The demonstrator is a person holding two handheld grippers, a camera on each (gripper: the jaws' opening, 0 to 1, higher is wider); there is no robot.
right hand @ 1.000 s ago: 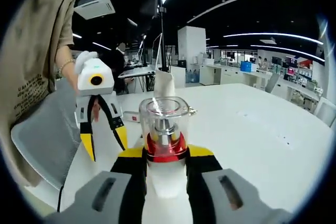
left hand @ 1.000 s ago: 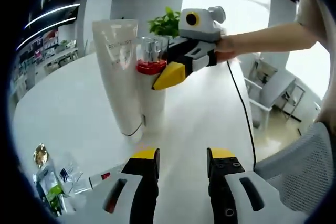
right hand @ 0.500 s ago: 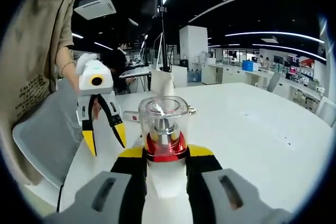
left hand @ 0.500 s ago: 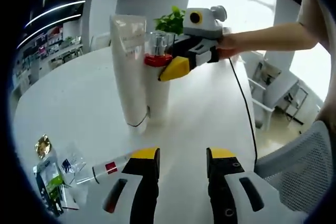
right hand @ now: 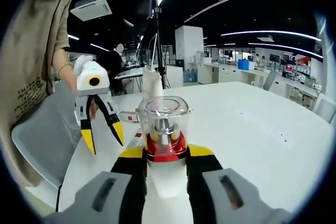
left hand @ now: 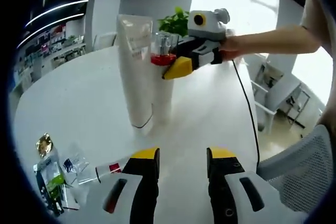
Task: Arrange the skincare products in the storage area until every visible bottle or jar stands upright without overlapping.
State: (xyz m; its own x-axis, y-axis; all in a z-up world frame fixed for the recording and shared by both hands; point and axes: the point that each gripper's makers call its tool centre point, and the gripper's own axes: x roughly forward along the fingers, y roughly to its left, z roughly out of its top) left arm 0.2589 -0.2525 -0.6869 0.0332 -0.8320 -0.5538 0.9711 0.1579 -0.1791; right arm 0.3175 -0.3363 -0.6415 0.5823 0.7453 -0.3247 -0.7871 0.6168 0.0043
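Two jaws of my right gripper (right hand: 166, 157) pinch pump bottle (right hand: 164, 129) below its red collar; bottle upright on white table (left hand: 73, 103), touching tall white tube (left hand: 136, 72). My left gripper (left hand: 181, 162) spread, holding nothing, above small tube (left hand: 113, 168) and sachets (left hand: 50, 179).

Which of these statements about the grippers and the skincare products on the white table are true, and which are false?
1. The right gripper is closed on the white bottle with the clear cap. True.
2. The left gripper holds a tube. False: its jaws are open and hold nothing.
3. The tall white tube stands upright beside that bottle. True.
4. The small tube with a red label stands upright. False: it lies flat on the table.
5. Sachets lie near the table edge. True.
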